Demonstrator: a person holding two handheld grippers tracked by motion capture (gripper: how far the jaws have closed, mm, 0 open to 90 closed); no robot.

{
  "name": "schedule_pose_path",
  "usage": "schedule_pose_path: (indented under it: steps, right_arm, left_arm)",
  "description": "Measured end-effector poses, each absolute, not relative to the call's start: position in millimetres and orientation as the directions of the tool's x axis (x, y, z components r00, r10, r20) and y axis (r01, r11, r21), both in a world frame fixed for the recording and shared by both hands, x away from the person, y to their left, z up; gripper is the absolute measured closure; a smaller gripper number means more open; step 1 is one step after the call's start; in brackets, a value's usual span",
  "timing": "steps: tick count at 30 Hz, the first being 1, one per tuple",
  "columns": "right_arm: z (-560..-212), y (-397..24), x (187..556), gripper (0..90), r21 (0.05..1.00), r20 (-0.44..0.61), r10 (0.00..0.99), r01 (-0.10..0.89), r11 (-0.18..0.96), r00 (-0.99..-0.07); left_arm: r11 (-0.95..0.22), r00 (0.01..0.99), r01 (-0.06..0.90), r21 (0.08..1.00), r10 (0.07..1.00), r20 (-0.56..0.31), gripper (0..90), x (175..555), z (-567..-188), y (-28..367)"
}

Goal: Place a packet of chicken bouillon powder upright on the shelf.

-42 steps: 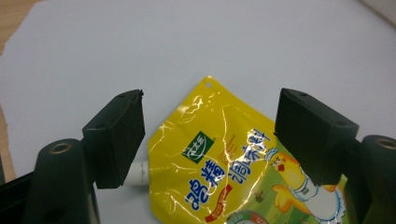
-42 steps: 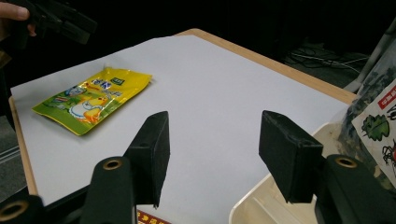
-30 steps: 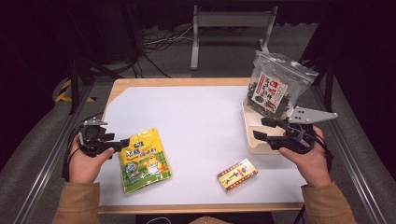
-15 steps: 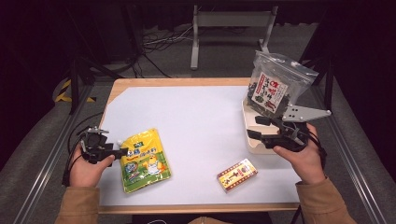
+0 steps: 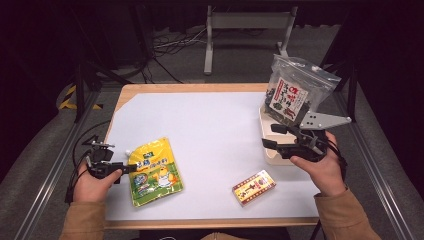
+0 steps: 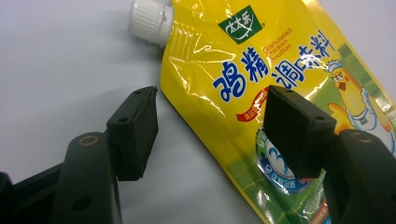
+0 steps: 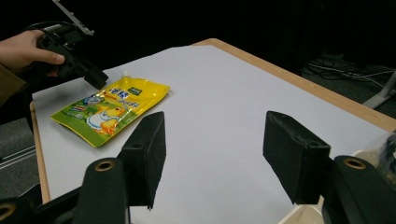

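Fingers [image 6: 135,135] of the left gripper [image 5: 131,168] stood apart, unclenched, having just been closing a little, with the long edge of the yellow bouillon pouch [image 5: 153,170] running between them but neither pad pressing on it; in the left gripper view one pad sat over the bare white mat at about 8 o'clock from the pouch's printed name, the other hovered over the pouch face at about 4 o'clock, and the white screw cap [image 6: 150,21] lay beyond the pads at 12 o'clock. On the table [image 5: 220,130] as seen from the high view, the pouch lay flat at about 8 o'clock, just beside that gripper, cap end pointing away from the person. Fingers of the right gripper [image 5: 269,136] were likewise spread and grasped nothing, out at 3 o'clock, well apart from the pouch, beside a pale tray [image 5: 272,157] in which a clear bag of dark snacks [image 5: 292,92] stood upright. A small red and yellow box [image 5: 254,187] lay at roughly 5 o'clock, near the front edge.
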State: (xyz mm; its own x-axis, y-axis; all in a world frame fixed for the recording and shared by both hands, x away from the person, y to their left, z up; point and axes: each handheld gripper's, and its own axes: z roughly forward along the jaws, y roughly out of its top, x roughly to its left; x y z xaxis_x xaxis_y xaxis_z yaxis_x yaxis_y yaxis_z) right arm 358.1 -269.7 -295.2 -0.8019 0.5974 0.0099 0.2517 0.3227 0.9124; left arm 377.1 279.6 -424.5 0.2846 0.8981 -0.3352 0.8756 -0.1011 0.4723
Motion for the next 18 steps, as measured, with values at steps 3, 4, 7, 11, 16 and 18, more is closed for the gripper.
schedule_pose_path:
  steps: [3,4,7,11,16,18]
  right_arm:
    - [-295.8,-269.0,358.5,39.2,0.912,0.013,0.595,0.254,0.323,-0.804]
    - [-295.8,-268.9,358.5,39.0,0.912,0.015,0.595,0.255,0.322,-0.804]
    - [-295.9,-269.1,358.7,38.7,0.912,0.016,0.597,0.257,0.32,-0.802]
    - [-296.7,-268.3,358.8,38.4,0.912,0.017,0.597,0.258,0.32,-0.802]
    - [-298.2,-266.6,359.4,37.9,0.91,0.02,0.596,0.261,0.322,-0.803]
    - [-299.0,-265.7,359.6,37.7,0.91,0.02,0.593,0.261,0.323,-0.805]
  left_arm:
    - [-0.101,0.282,0.879,0.465,0.899,-0.337,35.6,378.5,-427.7,278.5]
    - [-0.101,0.28,0.88,0.464,0.899,-0.337,34.9,379.0,-428.2,278.0]
    - [-0.107,0.285,0.882,0.46,0.897,-0.337,33.4,381.5,-430.7,275.3]
    - [-0.109,0.288,0.876,0.47,0.9,-0.328,31.3,384.2,-432.7,272.0]
    - [-0.124,0.288,0.867,0.482,0.915,-0.282,31.8,385.9,-433.6,264.4]
    - [-0.137,0.284,0.865,0.482,0.927,-0.247,36.0,385.1,-433.3,261.3]
